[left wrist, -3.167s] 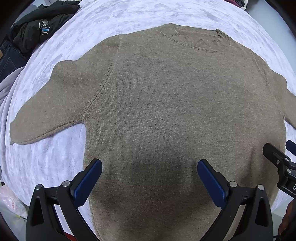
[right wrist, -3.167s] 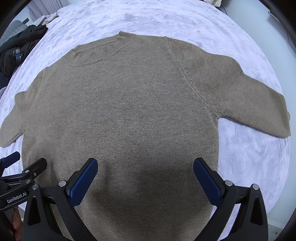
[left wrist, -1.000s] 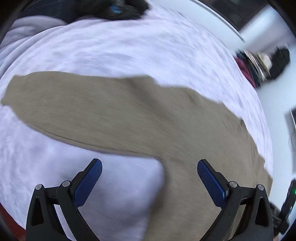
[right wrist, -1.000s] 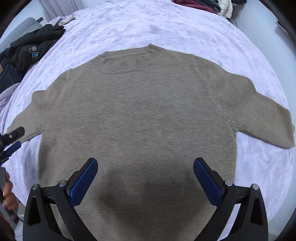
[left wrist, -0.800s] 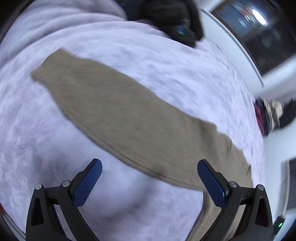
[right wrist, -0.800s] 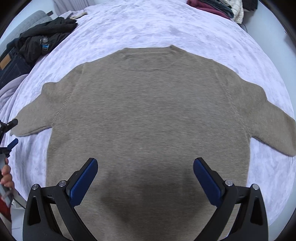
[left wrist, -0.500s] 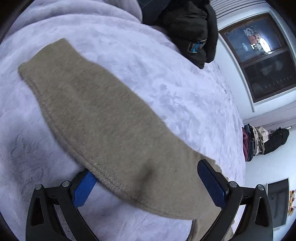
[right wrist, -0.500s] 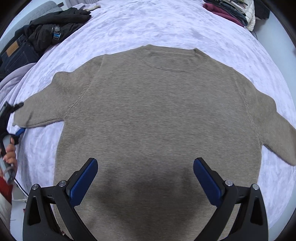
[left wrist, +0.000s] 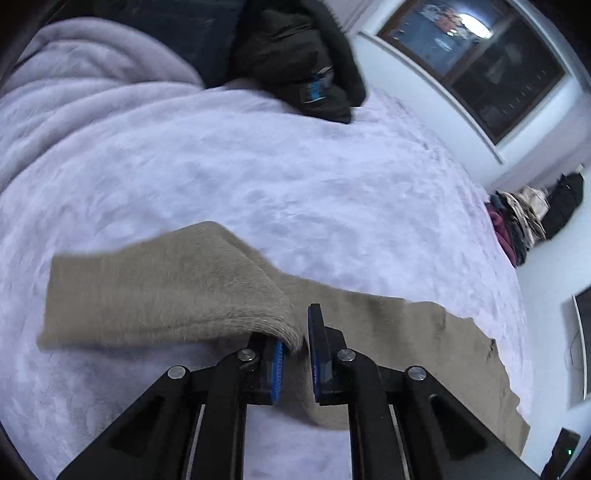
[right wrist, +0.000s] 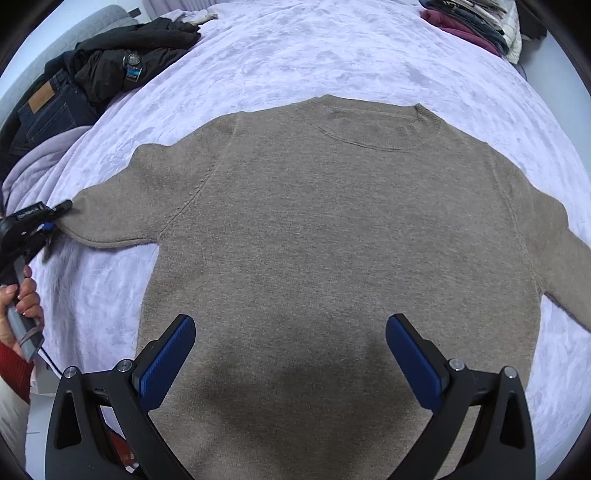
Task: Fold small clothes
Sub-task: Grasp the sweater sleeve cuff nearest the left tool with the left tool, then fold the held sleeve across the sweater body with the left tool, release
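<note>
1. Where the scene begins at the far left, a dark pile of clothes (right wrist: 110, 62) sits on the corner of a bed covered by a pale lilac blanket (right wrist: 314, 48).
2. Just below that pile, the left tongs (left wrist: 295, 350) are clenched on the cuff end of the sweater's left sleeve (left wrist: 166, 288), with knit bunched between the blue pads (left wrist: 277, 365). A hand (right wrist: 26, 299) grips their handle at the bed's edge.
3. The brown sweater (right wrist: 332, 229) lies flat in the middle of the bed, collar (right wrist: 380, 125) away from the viewer and hem nearest.
4. The right tongs (right wrist: 291, 354) hover over the lower body of the sweater, released, with both pads wide apart and nothing between them.
5. At the right, the other sleeve (right wrist: 565, 266) lies spread out, untouched, running off the edge of the view.
6. At the far right corner, a second stack of clothes (right wrist: 476, 26) rests on the bed.
7. Risks, as a judgement: the left grip looks to hold only a small fold near the cuff edge, so the knit may slip out when the sleeve is carried across the body.
8. Pulling the sleeve while the right tongs pin nothing could drag the whole sweater sideways on the plush blanket and skew the fold.
</note>
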`<state>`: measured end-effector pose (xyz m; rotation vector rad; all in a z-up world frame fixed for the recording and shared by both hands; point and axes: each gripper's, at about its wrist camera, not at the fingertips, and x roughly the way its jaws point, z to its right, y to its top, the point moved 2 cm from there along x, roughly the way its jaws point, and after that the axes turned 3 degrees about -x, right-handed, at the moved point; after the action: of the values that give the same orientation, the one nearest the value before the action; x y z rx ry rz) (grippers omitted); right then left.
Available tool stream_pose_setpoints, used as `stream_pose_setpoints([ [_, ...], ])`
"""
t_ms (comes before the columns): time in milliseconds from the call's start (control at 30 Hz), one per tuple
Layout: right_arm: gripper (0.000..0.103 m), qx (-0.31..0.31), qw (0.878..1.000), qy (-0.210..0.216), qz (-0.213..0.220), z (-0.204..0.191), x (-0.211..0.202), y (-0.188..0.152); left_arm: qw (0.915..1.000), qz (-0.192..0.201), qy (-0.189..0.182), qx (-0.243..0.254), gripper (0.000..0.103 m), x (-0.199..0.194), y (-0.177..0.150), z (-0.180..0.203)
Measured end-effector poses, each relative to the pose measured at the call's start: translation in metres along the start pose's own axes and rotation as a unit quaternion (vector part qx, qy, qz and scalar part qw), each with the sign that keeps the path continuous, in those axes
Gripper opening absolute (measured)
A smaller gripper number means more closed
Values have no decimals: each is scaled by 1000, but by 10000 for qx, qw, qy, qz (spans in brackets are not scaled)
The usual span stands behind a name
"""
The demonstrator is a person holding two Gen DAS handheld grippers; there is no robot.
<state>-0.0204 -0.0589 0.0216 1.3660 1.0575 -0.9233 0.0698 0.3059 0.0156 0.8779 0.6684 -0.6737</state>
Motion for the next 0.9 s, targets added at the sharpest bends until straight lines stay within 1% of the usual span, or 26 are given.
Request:
stream_pose_setpoints([
  [33, 103, 73, 10000, 14, 9, 5, -1, 0, 9997, 25, -147, 207, 13, -4, -1, 19],
  [100, 103, 236, 9997, 56, 45, 16, -4, 0, 9964, 4, -545, 652, 13, -8, -4, 71],
  [167, 103, 397, 9991, 74, 117, 30, -9, -1, 9909, -77, -875, 1023, 13, -6, -12, 120],
  [200, 103, 477, 9987, 58, 162, 38, -13, -2, 9866, -143, -1034, 1251, 13, -2, -20, 147],
  [267, 103, 588, 9980, 23, 223, 53, -18, -5, 9778, -371, -1258, 1633, 13, 13, -43, 194],
  [300, 103, 659, 9975, -1, 252, 62, -21, -6, 9723, -595, -1379, 1794, 13, 25, -60, 218],
  [333, 103, 749, 9968, -38, 278, 73, -24, -9, 9671, -787, -1451, 1937, 13, 36, -77, 235],
  [367, 103, 855, 9959, -70, 295, 84, -25, -12, 9622, -931, -1445, 2113, 13, 44, -94, 250],
  [400, 103, 925, 9952, -90, 295, 92, -26, -14, 9574, -1056, -1308, 2348, 13, 55, -113, 264],
  [467, 103, 1113, 9933, -147, 261, 111, -25, -19, 9514, -1180, -910, 2695, 13, 72, -141, 278],
  [500, 103, 1218, 9921, -172, 230, 121, -24, -23, 9486, -1261, -649, 2830, 13, 78, -152, 281],
  [567, 103, 1330, 9908, -171, 193, 134, -22, -28, 9467, -1283, -266, 2941, 13, 81, -161, 274],
  [600, 103, 1345, 9906, -173, 188, 137, -21, -29, 9471, -1253, -110, 2953, 13, 78, -162, 268],
  [667, 103, 1291, 9913, -183, 188, 141, -19, -27, 9486, -1179, 35, 2938, 13, 72, -161, 253],
  [700, 103, 1204, 9923, -175, 221, 139, -19, -22, 9492, -1125, 149, 2934, 13, 63, -157, 244],
  [767, 103, 930, 9951, -114, 330, 127, -20, -8, 9525, -1024, 328, 2849, 14, 44, -150, 225],
  [800, 103, 765, 9963, -70, 394, 119, -22, -2, 9548, -968, 449, 2776, 14, 41, -145, 211],
  [833, 103, 503, 9975, -4, 489, 107, -23, 9, 9566, -911, 638, 2693, 14, 39, -140, 200],
  [867, 103, 219, 9981, 46, 577, 92, -23, 20, 9583, -862, 882, 2576, 29, 33, -134, 184],
  [900, 103, -112, 9977, 88, 669, 75, -22, 32, 9600, -816, 1095, 2444, 49, 33, -127, 169],
])
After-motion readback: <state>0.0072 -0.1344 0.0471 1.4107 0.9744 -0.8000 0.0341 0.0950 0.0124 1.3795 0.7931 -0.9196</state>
